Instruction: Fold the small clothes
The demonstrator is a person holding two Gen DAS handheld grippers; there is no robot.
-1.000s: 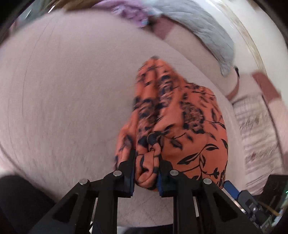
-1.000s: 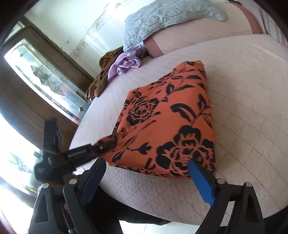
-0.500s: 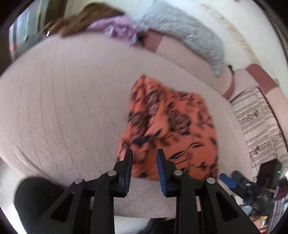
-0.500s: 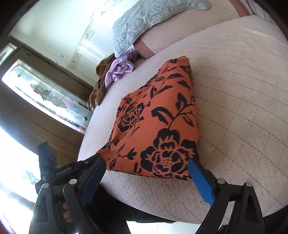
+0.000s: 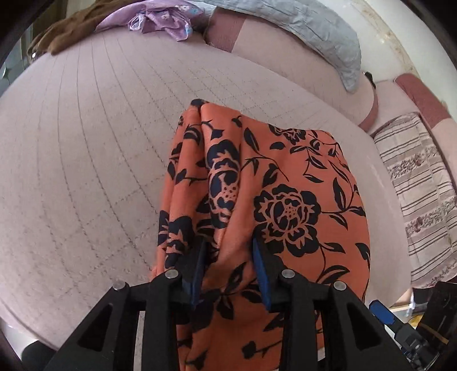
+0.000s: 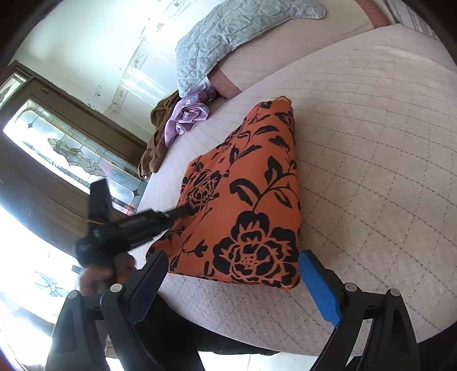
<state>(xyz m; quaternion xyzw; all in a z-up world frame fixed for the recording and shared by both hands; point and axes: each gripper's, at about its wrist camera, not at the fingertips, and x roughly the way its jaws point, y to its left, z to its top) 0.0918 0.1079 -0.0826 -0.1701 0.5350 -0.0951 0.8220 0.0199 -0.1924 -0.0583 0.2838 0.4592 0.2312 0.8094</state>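
Observation:
An orange garment with black flowers (image 5: 285, 182) lies folded on the pale quilted bed; it also shows in the right wrist view (image 6: 245, 199). My left gripper (image 5: 228, 265) is pushed into the garment's near left edge, with a fold of cloth between its blue pads, shut on it; from the right wrist view it shows at the garment's left edge (image 6: 182, 209). My right gripper (image 6: 231, 288) is open and empty, its fingers straddling the garment's near edge just above the bed.
A purple garment (image 5: 162, 20) and a brown one (image 5: 68, 31) lie at the bed's far side. A grey quilted pillow (image 5: 314, 31) rests on the pink headboard cushion. A striped blanket (image 5: 422, 194) lies to the right. A glazed door (image 6: 65, 154) stands left.
My left gripper let go of the garment half a second ago, then moved back in and closed on its edge. My right gripper stayed open at the near edge.

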